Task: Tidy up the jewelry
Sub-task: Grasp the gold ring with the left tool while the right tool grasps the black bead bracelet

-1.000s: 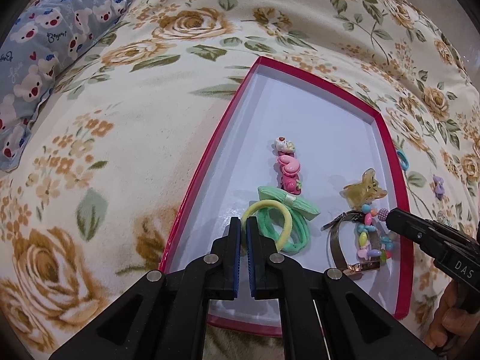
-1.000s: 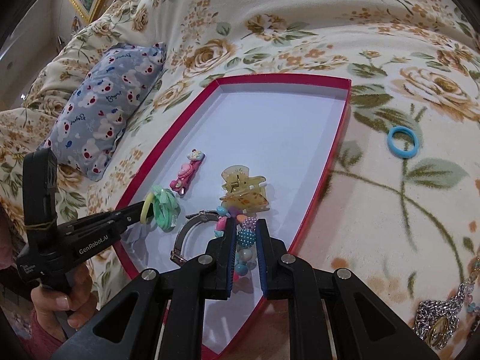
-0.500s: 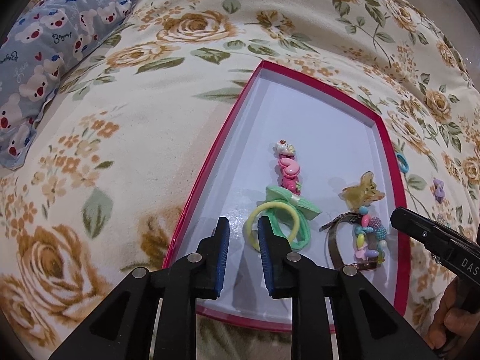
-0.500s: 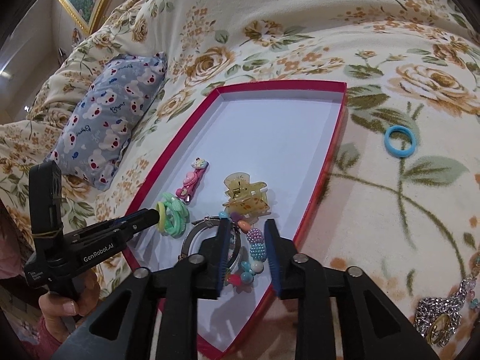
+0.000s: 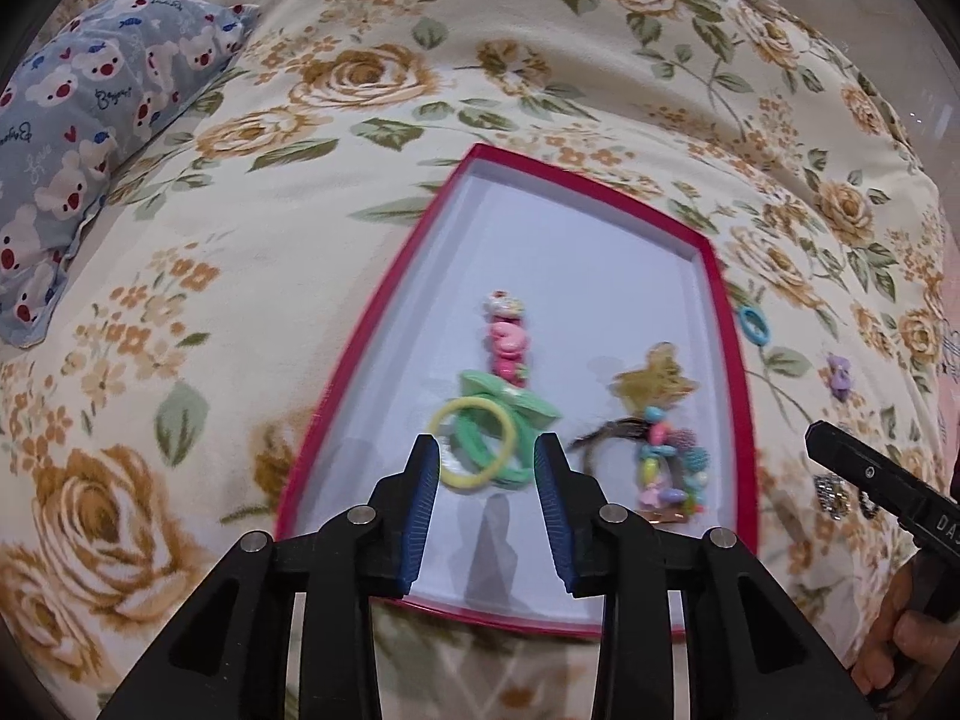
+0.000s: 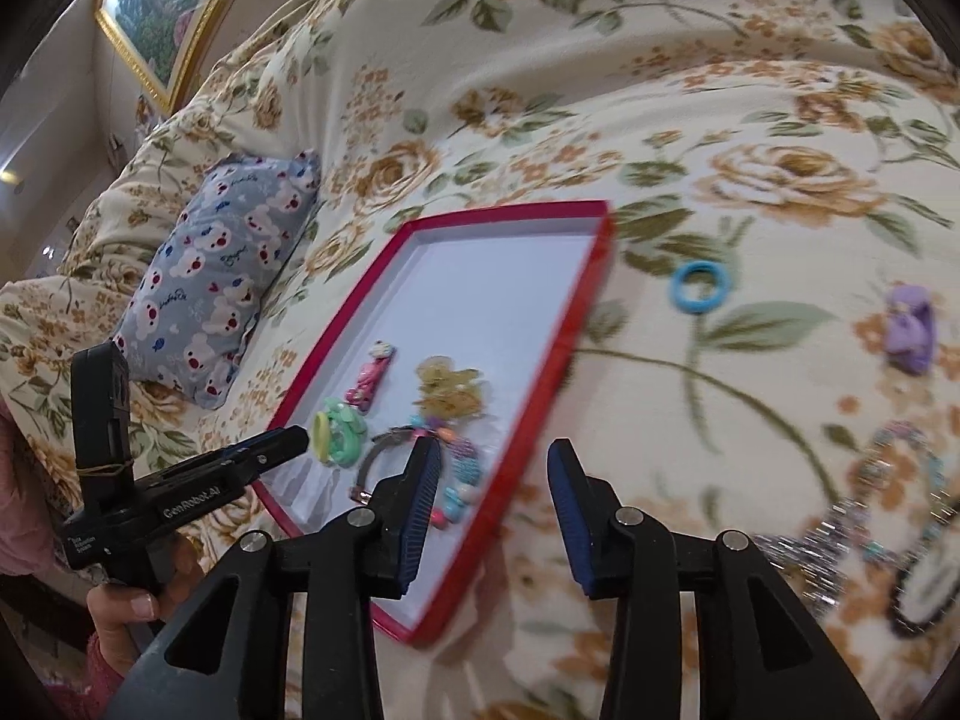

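Note:
A red-rimmed white tray (image 5: 726,300) lies on a floral bedspread; it also shows in the right wrist view (image 6: 576,354). In it lie a yellow hair tie (image 5: 474,450) on green ties (image 5: 516,414), a pink clip (image 5: 507,342), a yellow claw clip (image 5: 654,381), a beaded bracelet (image 5: 666,468) and a metal bangle (image 6: 378,456). My left gripper (image 5: 487,456) is open and empty just above the near end of the tray. My right gripper (image 6: 493,462) is open and empty over the tray's right rim. On the bedspread lie a blue hair tie (image 6: 699,288), a purple bow (image 6: 909,327) and a silver chain (image 6: 840,516).
A blue bear-print pillow (image 5: 78,138) lies left of the tray, also in the right wrist view (image 6: 222,276). A framed picture (image 6: 162,6) hangs on the wall at the far left.
Both grippers have opened and pulled back. The left let go of the yellow hair tie and the right let go of the beaded bracelet; both now lie in the tray.

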Demonstrator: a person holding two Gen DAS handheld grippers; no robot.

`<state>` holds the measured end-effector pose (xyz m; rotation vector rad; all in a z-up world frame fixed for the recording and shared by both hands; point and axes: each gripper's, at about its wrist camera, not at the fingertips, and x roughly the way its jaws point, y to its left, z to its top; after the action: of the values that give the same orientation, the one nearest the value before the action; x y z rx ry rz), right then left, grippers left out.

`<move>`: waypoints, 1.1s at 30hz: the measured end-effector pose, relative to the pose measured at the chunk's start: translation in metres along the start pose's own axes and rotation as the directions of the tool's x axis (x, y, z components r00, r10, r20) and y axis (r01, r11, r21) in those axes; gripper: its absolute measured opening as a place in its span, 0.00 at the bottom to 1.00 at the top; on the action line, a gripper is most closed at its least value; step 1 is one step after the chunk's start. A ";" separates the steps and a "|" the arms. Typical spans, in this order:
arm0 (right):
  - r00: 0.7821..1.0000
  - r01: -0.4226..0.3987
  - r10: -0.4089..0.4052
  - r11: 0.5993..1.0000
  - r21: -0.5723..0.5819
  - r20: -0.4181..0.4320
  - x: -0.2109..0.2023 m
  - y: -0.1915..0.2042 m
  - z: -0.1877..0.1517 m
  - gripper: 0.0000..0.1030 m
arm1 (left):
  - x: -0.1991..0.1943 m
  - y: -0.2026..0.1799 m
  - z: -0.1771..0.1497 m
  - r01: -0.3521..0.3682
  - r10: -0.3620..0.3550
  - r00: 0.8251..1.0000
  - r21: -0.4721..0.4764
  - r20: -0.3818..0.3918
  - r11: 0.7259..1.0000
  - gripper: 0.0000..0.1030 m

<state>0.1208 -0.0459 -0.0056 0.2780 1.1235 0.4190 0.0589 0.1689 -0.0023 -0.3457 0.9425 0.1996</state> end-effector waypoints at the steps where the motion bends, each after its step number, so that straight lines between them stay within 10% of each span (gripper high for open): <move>1: 1.000 0.009 -0.009 1.000 0.008 0.006 -0.005 -0.005 -0.002 0.39 | -0.002 -0.004 -0.001 0.010 -0.010 1.000 0.006 0.000 1.000 0.32; 33: 0.956 0.224 -0.265 0.935 0.274 0.123 -0.138 -0.135 -0.060 0.41 | 0.014 -0.138 -0.017 0.233 -0.207 0.971 0.267 -0.122 0.935 0.36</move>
<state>0.0405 -0.2284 0.0248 0.3864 1.0399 0.0261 0.0978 0.0344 0.0046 -0.1975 0.9998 -0.1564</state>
